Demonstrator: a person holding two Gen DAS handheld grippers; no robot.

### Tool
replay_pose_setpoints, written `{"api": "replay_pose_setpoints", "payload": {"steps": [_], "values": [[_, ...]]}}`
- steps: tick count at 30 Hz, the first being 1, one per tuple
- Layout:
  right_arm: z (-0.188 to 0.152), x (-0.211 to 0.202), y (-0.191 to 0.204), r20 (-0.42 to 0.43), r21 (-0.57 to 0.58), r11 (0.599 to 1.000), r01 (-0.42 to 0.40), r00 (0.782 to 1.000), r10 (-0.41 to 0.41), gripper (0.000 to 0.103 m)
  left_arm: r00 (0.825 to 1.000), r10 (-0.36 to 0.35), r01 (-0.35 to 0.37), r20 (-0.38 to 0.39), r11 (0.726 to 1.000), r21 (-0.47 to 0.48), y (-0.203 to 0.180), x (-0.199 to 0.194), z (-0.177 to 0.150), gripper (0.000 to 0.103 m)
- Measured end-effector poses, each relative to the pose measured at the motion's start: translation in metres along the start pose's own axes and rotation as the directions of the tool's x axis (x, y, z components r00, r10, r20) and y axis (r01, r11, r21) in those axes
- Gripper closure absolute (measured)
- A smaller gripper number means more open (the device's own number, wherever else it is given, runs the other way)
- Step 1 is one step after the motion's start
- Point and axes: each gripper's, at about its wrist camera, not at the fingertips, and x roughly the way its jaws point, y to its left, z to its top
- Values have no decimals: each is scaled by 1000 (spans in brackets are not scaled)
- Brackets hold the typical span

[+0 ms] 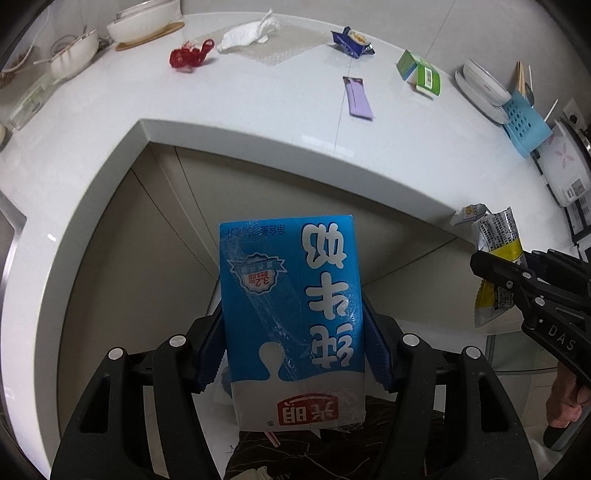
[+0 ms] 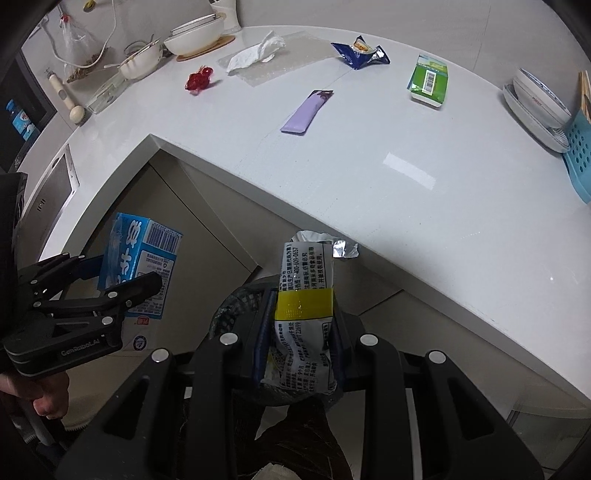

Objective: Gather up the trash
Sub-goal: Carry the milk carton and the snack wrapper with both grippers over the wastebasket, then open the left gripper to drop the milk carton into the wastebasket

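Observation:
My left gripper (image 1: 293, 310) is shut on a blue and white milk carton (image 1: 291, 314), its blue pads pressing both sides. It hangs in front of the counter edge, seen from the side as the carton (image 2: 144, 251) in the left gripper (image 2: 110, 284). My right gripper (image 2: 304, 310) is shut on a crumpled silver wrapper with a yellow band (image 2: 306, 295), also visible as the wrapper (image 1: 495, 236) in the right gripper (image 1: 517, 288). On the white counter (image 2: 406, 206) lie a purple wrapper (image 2: 306, 112), a green carton (image 2: 428, 81), a blue snack bag (image 2: 360, 53), a white tissue (image 2: 255, 53) and a red wrapper (image 2: 199, 79).
Bowls (image 2: 195, 35) stand at the counter's back left; a dish rack with plates (image 2: 535, 107) and a blue basket (image 2: 580, 155) stand at the right. Beige cabinet doors (image 1: 147, 240) run under the curved counter edge. Something dark (image 2: 236, 306) sits below the grippers, mostly hidden.

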Motion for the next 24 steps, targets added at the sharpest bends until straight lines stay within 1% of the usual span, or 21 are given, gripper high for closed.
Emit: {"api": "replay_pose_setpoints", "payload": {"steps": [4, 10, 14, 20, 24], "values": [[-7, 12, 3, -21, -18, 1000, -17, 1000, 17, 77, 1000, -5, 5, -17, 1000, -11, 2, 13, -7, 41], [-14, 29, 9, -30, -45, 998, -46, 999, 45, 77, 999, -19, 19, -26, 1000, -17, 3, 32, -15, 41], [-20, 40, 8, -50, -39, 998, -50, 998, 48, 77, 1000, -4, 5, -22, 1000, 28, -3, 42, -20, 41], [-26, 48, 0, -72, -13, 999, -32, 997, 31, 77, 999, -20, 24, -47, 997, 74, -11, 58, -27, 40], [-29, 49, -7, -78, 2, 1000, -28, 997, 28, 77, 998, -38, 41, -44, 996, 84, -15, 60, -27, 39]]}}
